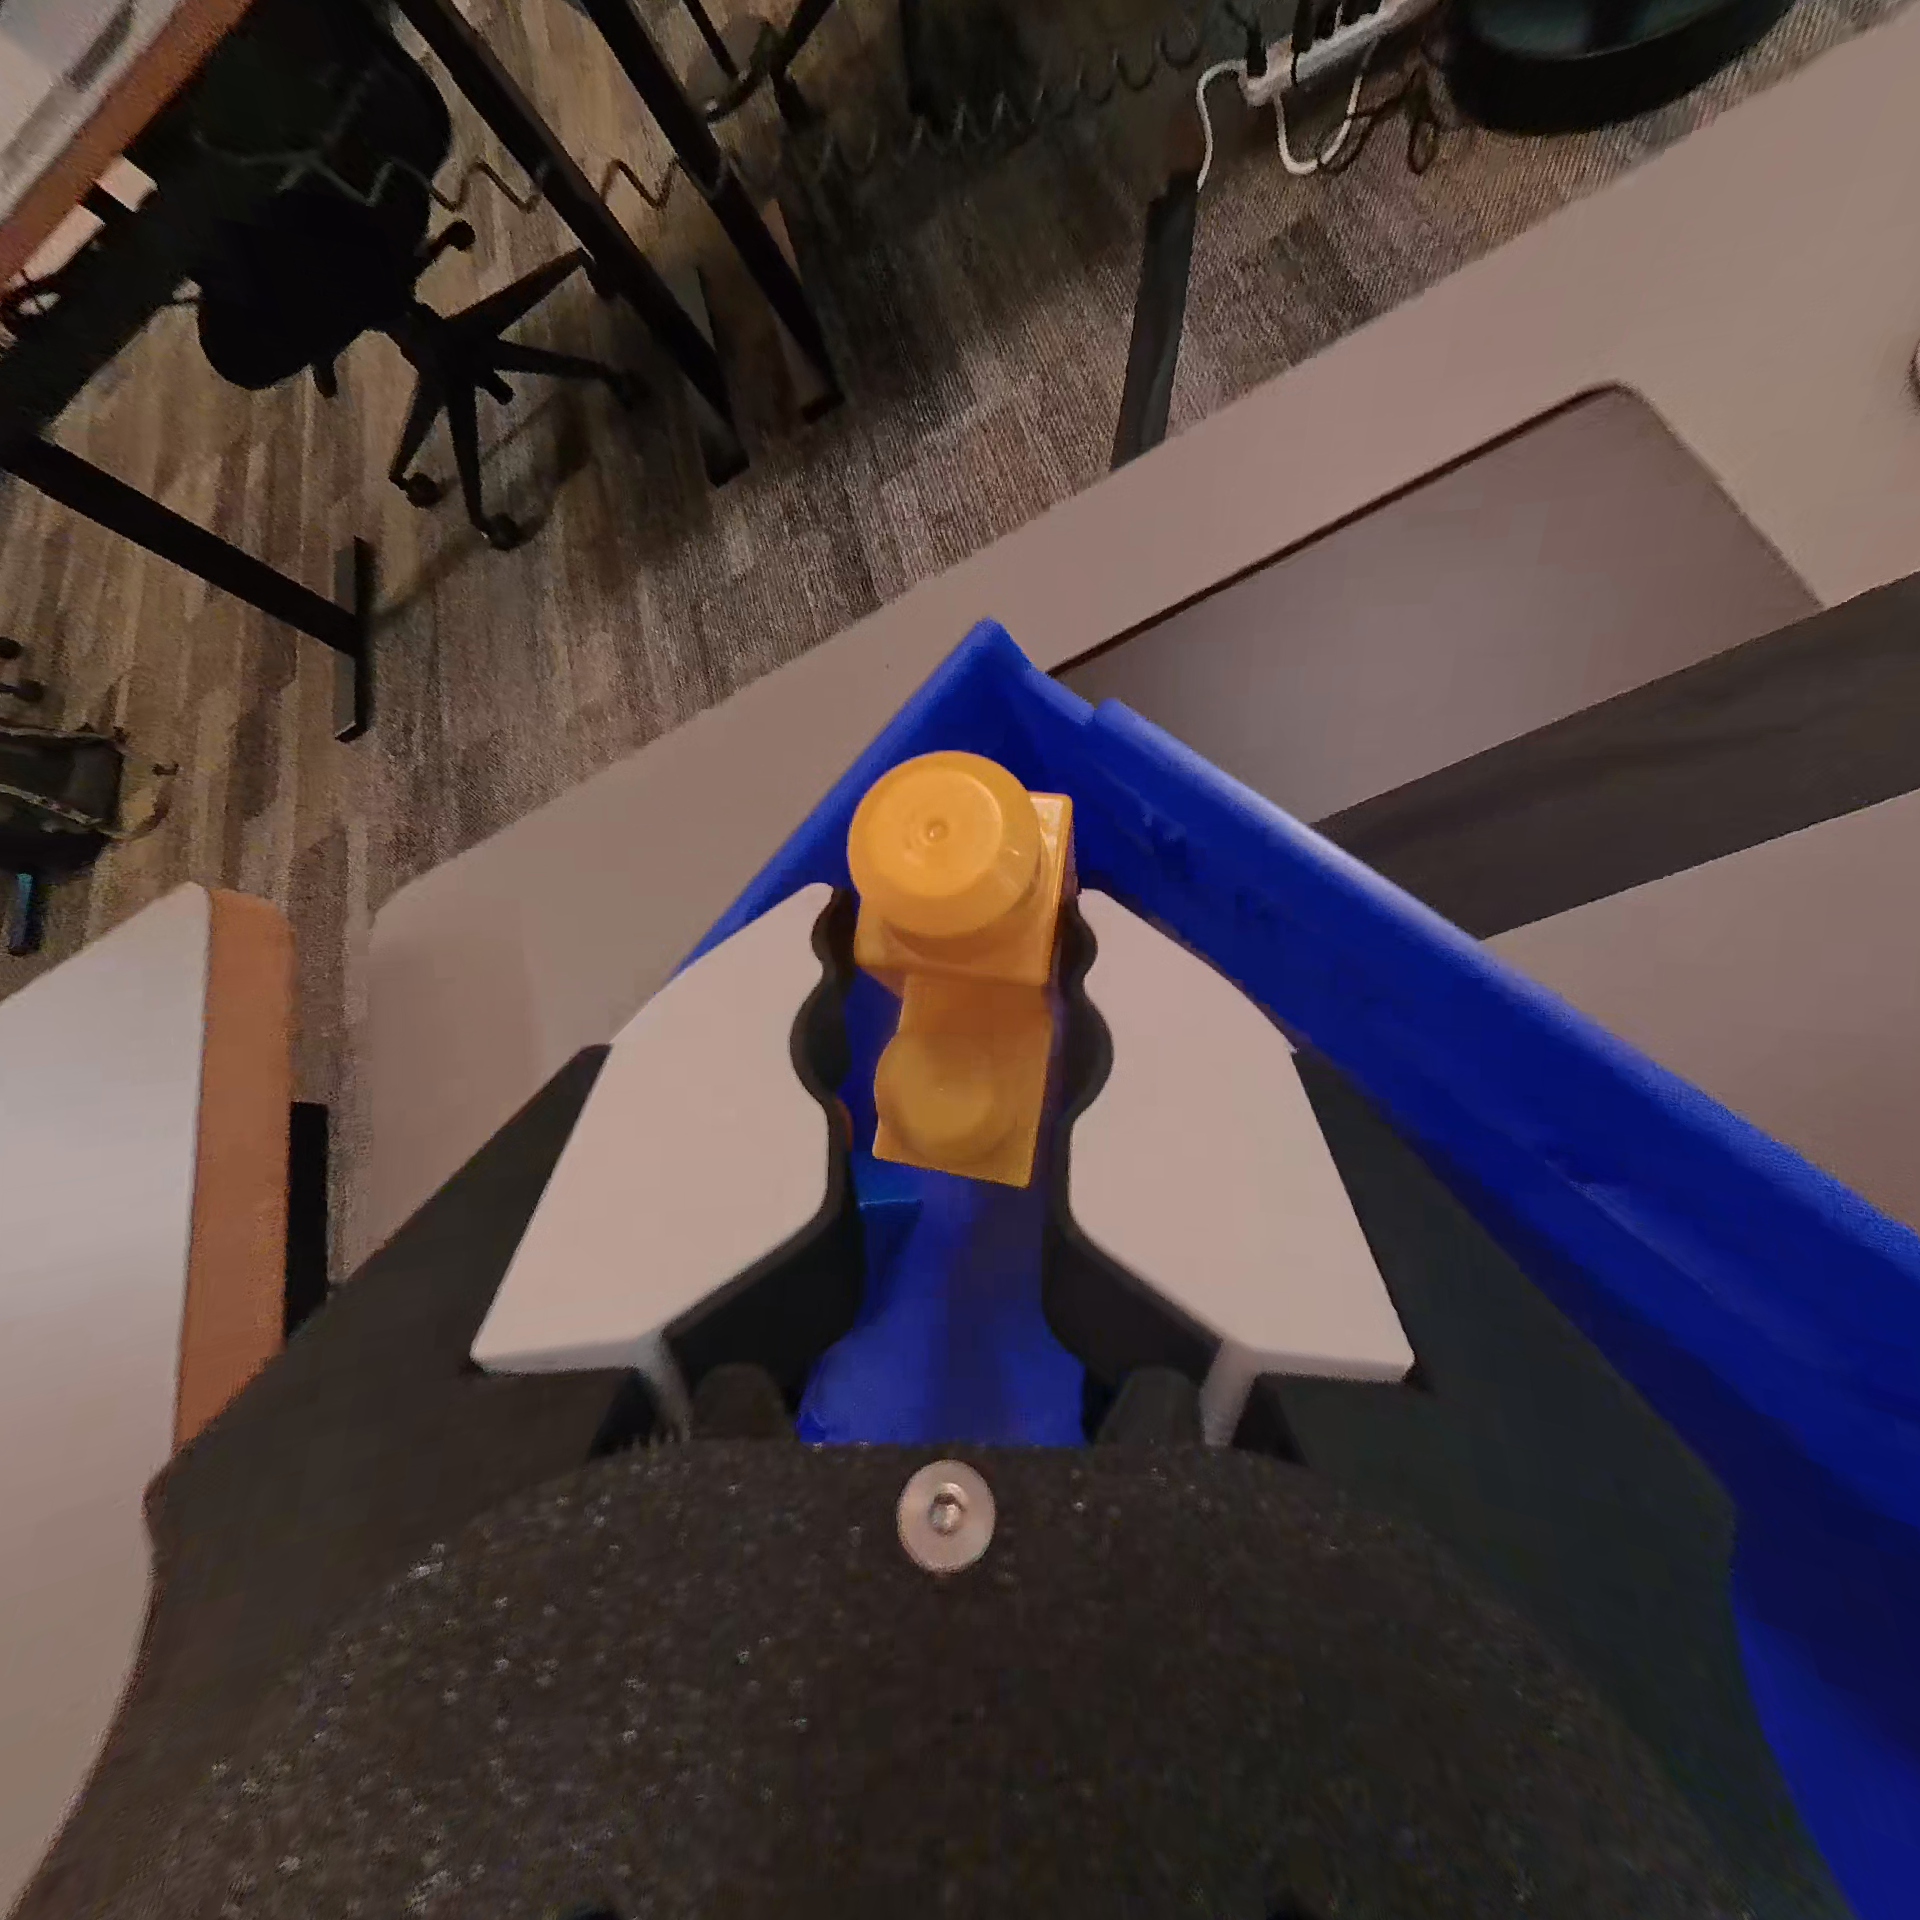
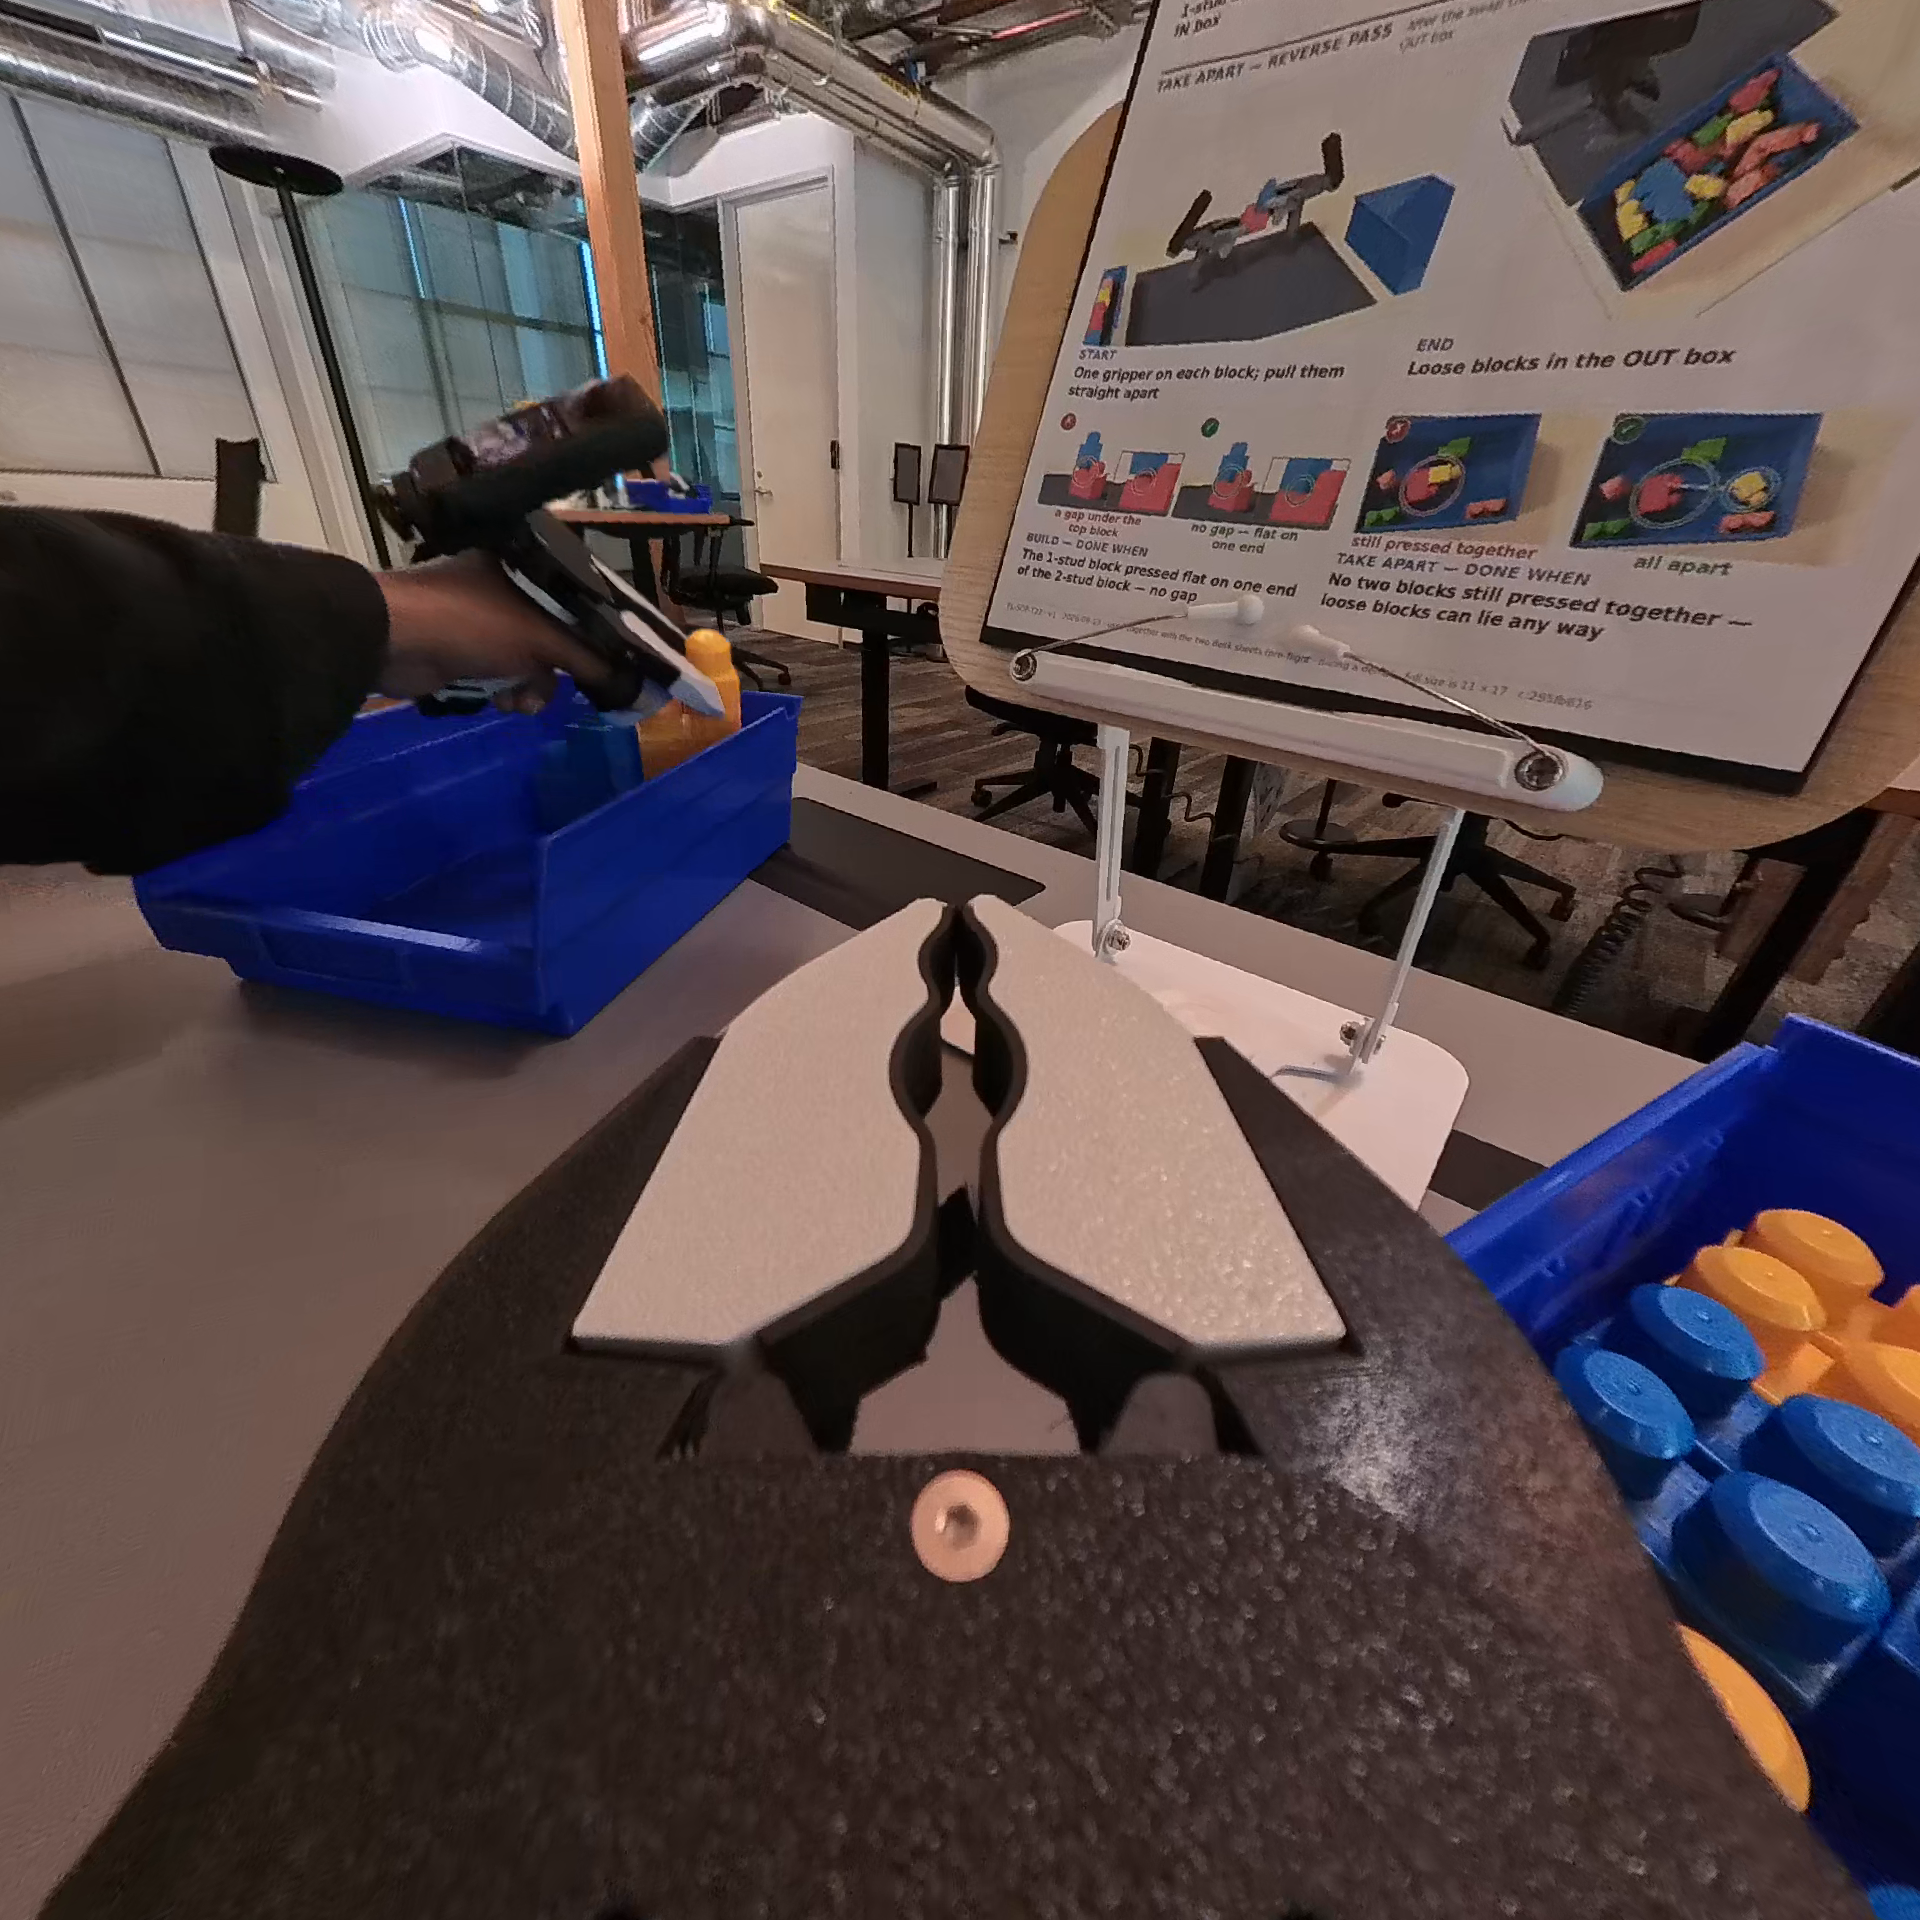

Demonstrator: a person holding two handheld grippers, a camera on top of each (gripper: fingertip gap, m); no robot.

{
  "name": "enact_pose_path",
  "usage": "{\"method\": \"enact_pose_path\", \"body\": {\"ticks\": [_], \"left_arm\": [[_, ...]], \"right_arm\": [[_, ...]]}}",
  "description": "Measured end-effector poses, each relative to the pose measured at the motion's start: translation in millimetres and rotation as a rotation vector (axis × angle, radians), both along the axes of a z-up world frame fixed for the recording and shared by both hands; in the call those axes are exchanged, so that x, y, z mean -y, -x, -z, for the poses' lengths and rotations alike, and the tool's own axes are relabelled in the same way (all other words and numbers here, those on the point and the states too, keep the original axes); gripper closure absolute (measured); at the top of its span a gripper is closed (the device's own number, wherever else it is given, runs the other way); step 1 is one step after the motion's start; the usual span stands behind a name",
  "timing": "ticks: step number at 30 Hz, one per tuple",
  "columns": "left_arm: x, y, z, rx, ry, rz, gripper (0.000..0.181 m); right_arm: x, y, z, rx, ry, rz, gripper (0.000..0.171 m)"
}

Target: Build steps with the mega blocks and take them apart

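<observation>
The left gripper (image 1: 956, 935) is clamped on a yellow step assembly (image 1: 961, 977): two glossy yellow mega blocks pressed together, one round stud standing high at the far end and a second stud lower and nearer the gripper body, so the pair forms a small stair. It hangs over a corner of the left blue bin (image 1: 1351, 935), above the bin's floor. From the right wrist view the same assembly (image 2: 698, 698) shows just over the far corner of that bin (image 2: 499, 894), with what looks like a blue block (image 2: 587, 774) standing inside beside it; a person's hand (image 2: 468, 634) in a dark sleeve holds the gripper handle.

The right gripper (image 2: 958, 914) carries nothing, its two white fingers nearly meeting at the tips, poised above the grey table (image 2: 260, 1143).

A second blue bin (image 2: 1662, 1164) sits at the right, holding loose blocks: at least four blue studs (image 2: 1782, 1548) and several yellow ones (image 2: 1787, 1278) show, the rest cut off by the frame. One printed instruction sheet (image 2: 1455, 364) stands on a white stand (image 2: 1351, 1081) behind a dark mat (image 2: 883, 862).
</observation>
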State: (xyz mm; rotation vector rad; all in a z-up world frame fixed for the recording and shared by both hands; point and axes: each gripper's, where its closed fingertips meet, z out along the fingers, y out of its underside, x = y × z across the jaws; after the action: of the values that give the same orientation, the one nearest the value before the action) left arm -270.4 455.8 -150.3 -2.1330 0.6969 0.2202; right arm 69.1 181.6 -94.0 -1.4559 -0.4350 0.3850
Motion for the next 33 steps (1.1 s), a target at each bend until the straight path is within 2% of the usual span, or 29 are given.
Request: {"method": "enact_pose_path", "body": {"ticks": [8, 11, 15, 20, 26, 30, 33], "left_arm": [[28, -41, -85, 0.073, -0.145, 0.113, 0.143], [54, -72, -110, 0.104, -0.189, 0.21, 0.143], [106, -121, -128, 0.152, -0.221, 0.376, 0.143], [181, -176, -123, 0.237, -0.228, 0.566, 0.144], [257, -220, -90, 0.388, -0.162, 0.707, 0.144], [293, -238, -58, 0.443, -0.108, 0.768, 0.144], [305, -246, -35, 0.458, -0.074, 0.799, 0.144]], "right_arm": [[2, 0, -3, 0.004, -0.01, 0.003, 0.171], [3, -1, -4, 0.005, -0.014, 0.005, 0.171], [3, -2, -5, 0.004, -0.017, 0.006, 0.171], [5, 0, -5, 0.01, -0.017, -0.006, 0.171], [10, 8, -4, 0.039, -0.016, -0.071, 0.169], [18, 20, -1, 0.1, -0.003, -0.173, 0.16], [30, 31, 1, 0.148, 0.021, -0.29, 0.149]]}}
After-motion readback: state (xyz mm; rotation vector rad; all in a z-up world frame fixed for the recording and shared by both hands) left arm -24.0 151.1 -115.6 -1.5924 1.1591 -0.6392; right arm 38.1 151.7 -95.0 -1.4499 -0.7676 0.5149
